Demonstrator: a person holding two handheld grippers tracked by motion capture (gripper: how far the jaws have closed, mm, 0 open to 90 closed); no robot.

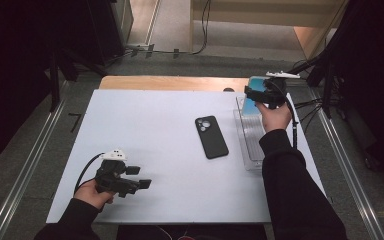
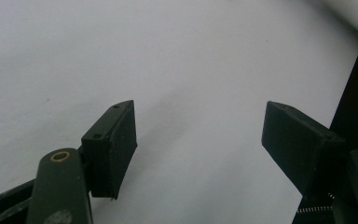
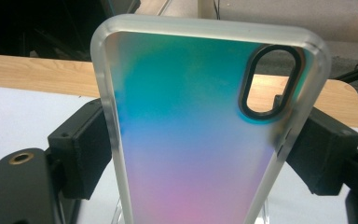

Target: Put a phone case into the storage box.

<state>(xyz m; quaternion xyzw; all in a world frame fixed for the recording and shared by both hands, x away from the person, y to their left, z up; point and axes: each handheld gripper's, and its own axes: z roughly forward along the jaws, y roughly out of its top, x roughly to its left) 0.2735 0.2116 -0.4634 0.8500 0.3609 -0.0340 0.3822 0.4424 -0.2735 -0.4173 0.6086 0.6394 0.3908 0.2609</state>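
Lying mid-table, black phone [image 1: 211, 137], clear tray [image 1: 250, 150] beside, apart

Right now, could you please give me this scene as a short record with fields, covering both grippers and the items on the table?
left gripper: open, holding nothing, low over the white table
right gripper: shut on the iridescent phone case, clamped by its long edges
phone case position: raised over the clear tray
black phone: lies camera side up, mid-table, left of the tray
clear tray: at the table's right edge
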